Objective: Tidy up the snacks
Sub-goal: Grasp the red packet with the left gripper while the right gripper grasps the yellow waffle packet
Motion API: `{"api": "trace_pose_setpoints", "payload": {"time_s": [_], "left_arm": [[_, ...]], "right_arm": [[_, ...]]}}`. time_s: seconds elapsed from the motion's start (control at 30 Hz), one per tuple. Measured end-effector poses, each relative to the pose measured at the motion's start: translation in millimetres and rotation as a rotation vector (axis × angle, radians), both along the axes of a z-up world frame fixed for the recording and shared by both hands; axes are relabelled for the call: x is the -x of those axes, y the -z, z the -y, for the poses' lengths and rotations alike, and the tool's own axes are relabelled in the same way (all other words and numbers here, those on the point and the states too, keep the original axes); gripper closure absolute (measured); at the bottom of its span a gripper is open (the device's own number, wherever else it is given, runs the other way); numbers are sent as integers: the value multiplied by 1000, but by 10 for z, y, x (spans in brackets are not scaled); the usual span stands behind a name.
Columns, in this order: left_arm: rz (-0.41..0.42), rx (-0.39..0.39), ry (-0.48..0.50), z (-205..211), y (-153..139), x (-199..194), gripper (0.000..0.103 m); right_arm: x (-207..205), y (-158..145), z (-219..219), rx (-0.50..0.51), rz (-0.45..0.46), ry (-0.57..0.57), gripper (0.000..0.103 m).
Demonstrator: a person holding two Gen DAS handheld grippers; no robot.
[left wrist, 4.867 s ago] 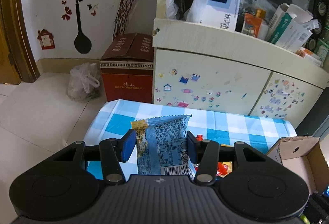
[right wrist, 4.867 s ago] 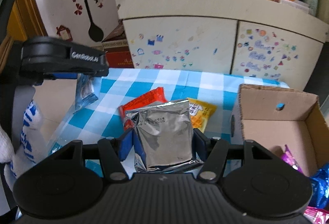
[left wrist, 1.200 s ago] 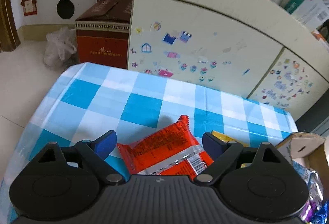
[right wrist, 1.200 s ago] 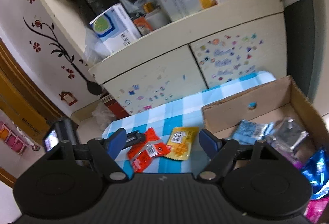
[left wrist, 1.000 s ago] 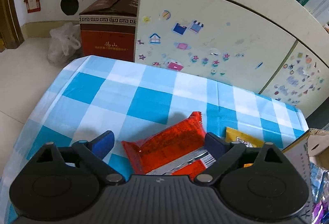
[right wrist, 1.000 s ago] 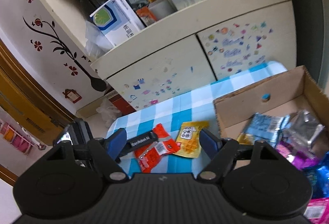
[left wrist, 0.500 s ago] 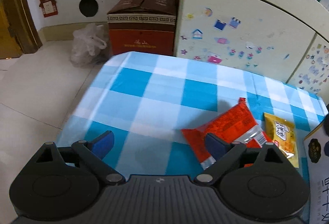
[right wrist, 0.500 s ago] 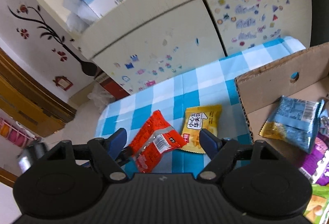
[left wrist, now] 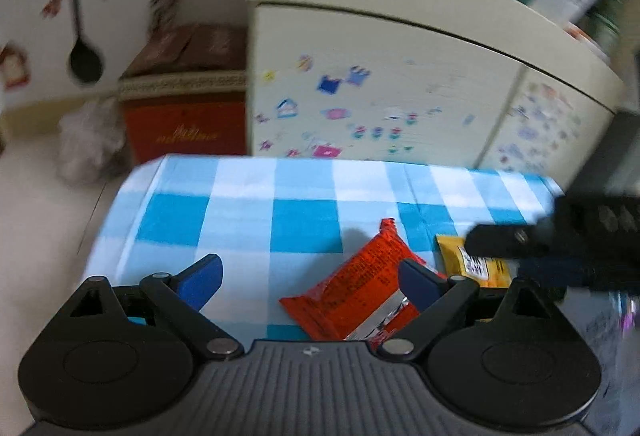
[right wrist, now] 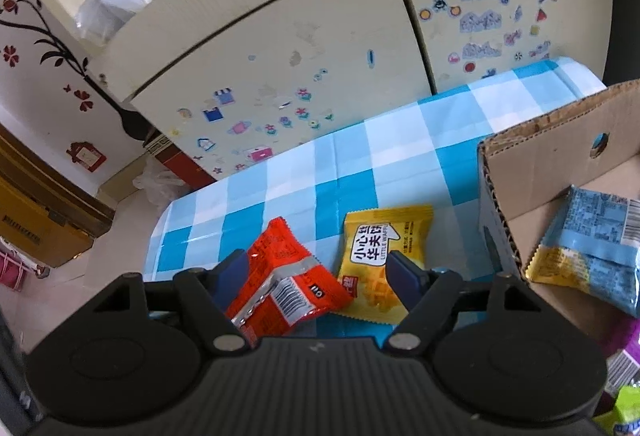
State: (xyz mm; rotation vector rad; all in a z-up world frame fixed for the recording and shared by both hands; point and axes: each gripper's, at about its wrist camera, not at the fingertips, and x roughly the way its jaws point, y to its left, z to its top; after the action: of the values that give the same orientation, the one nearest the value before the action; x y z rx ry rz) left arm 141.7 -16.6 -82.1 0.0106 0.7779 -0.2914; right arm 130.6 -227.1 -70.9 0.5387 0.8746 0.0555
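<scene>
Red snack packet (right wrist: 286, 278) is framed by the closing right gripper (right wrist: 318, 276), not yet pinched; left gripper (left wrist: 310, 278) is held wide.

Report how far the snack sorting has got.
Done: a blue packet and other packs already lie in the cardboard box. In hand: nothing gripped; the right gripper is closing around the red packet. Left: that and the yellow waffle packet on the tablecloth.
</scene>
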Motion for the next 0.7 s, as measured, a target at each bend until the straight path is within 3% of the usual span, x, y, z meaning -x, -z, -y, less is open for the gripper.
{"api": "trace_pose_setpoints", "payload": {"time_s": [0.2,0.4,0.53,0.7], "left_arm": [[64,-91,158,90,53,74,6],[98,-100,279,245,67,114,6],[103,-129,304,338,152,102,5],[106,-89,295,354,204,69,5]], "right_arm": [[-95,60,2,32,-36,38,29],[-144,110,-34,62,-71,47,28],[-173,154,-30,61,-89,50,28],[-205,184,-72,87,-95,45,27]]}}
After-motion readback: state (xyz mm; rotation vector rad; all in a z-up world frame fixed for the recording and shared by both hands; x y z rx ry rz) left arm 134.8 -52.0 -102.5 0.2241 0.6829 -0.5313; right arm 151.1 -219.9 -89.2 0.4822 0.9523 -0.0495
